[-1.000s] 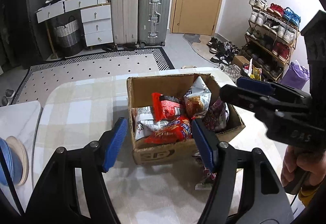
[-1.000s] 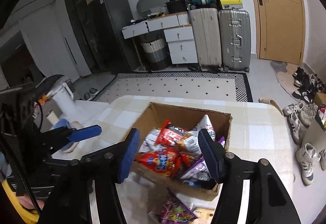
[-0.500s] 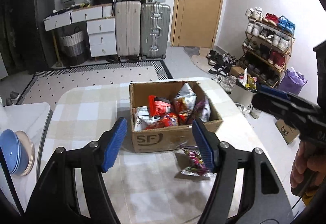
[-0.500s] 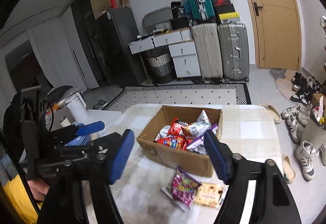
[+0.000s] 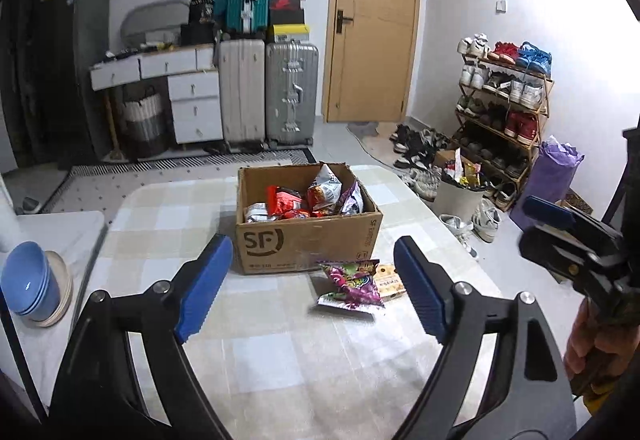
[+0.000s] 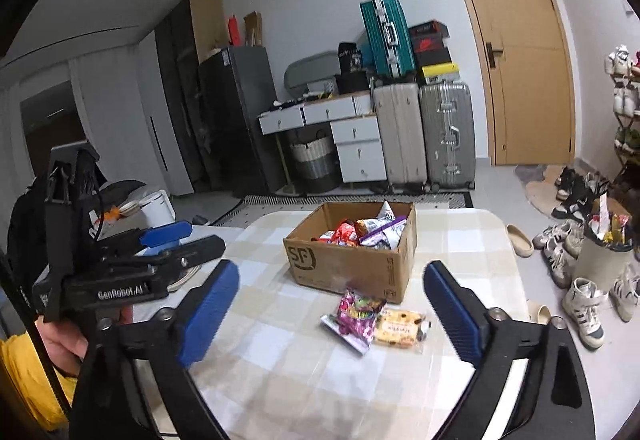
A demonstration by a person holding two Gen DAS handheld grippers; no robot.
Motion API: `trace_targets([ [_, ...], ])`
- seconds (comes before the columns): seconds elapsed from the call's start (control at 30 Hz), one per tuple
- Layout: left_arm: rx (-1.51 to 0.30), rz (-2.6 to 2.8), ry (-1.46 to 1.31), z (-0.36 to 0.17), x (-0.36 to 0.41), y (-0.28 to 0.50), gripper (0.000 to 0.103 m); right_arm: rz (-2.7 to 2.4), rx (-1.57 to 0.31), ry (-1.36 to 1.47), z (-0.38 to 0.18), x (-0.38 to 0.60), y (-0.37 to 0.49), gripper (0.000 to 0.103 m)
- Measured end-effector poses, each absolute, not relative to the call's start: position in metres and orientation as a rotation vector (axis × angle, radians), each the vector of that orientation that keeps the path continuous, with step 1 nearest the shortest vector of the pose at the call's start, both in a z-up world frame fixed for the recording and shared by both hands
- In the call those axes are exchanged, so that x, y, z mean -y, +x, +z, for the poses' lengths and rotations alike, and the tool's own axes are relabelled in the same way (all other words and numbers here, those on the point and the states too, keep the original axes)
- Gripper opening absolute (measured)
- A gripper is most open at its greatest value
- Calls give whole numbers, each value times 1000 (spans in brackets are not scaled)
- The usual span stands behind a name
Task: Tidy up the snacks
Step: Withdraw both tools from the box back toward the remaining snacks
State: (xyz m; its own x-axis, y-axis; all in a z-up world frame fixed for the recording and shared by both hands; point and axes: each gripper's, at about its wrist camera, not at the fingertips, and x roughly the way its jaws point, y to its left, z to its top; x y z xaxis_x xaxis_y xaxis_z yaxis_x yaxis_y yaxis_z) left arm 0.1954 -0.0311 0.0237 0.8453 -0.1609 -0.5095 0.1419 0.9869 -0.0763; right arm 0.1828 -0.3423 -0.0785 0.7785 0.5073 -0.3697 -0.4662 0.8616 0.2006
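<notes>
Near the centre of both wrist views sits the cardboard box [image 5: 308, 228], already heaped with snack packets [image 5: 304, 200], on the checked table [image 5: 280, 352]. Just in front of its near wall, toward lower right of centre, two items lie outside: a purple candy bag [image 6: 358, 316] and, touching its right edge, a clear-wrapped biscuit pack [image 6: 398, 328].

I have both claws released. My left gripper [image 5: 314, 288] shows its jaws opening, with nothing clamped; the purple bag only appears between the blue pads from farther off. My right gripper [image 6: 332, 314] is opening too, wide and empty, both loose packs lying well ahead of it on the table.

I judge these packs light and crinkly: the foil bag is soft, puffed with air, and likely to slip or squash, so I would pinch its crimped end seam or a flat corner rather than the belly. The biscuit pack looks stiffer but brittle inside; I would take it across its short sides with a gentle squeeze. Both lie flat, so a low approach seems needed to get a pad under an edge.
</notes>
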Motion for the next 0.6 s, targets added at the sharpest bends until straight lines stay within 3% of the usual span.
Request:
trace_targets([
  [0.5,-599,-122,-160,-72,7,114,85,382,-422,151,-147,359,115,101],
  [0.6,-640,-121,-156,-95,7,111,90,372,-439,164,-155,357,117,101],
])
